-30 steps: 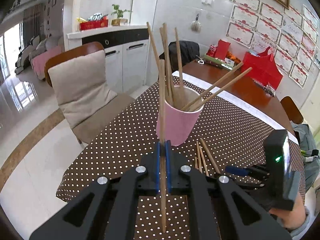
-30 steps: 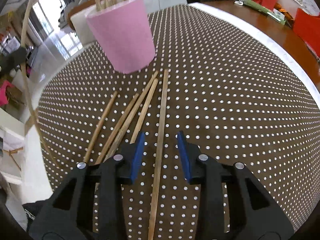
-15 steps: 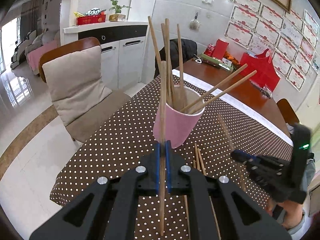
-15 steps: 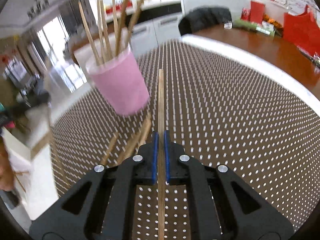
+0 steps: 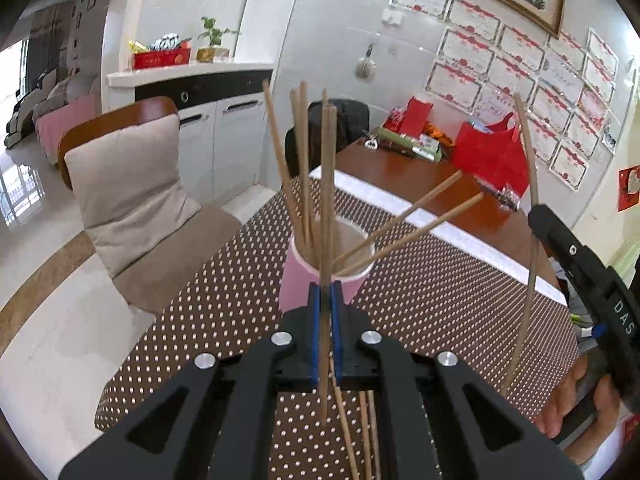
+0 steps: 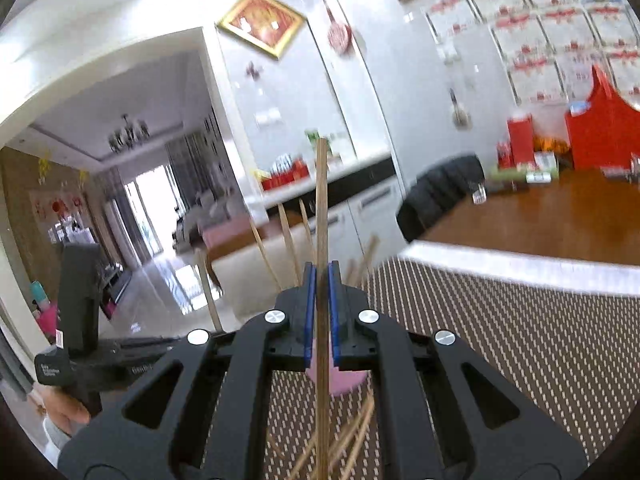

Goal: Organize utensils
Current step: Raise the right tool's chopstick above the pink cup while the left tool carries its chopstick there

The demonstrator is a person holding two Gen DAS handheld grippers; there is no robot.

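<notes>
Each of my claws, left claw [image 5: 325, 308] and right claw [image 6: 321, 292], pinches one chopstick above the counter [image 5: 440, 300]; crowded sticks in the pink cup [image 5: 298, 284] could deflect either tip.

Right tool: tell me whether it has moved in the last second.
Yes. The right tool rose off the dotted tablecloth, lifting a chopstick above the pink cup.

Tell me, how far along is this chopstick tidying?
Partly done. Several chopsticks already stand in the pink cup. In hand: the left gripper is shut on one chopstick, and the right gripper is shut on another chopstick, both raised above the dotted tablecloth. Left: those two must go in, and a few loose chopsticks lie on the cloth.
</notes>
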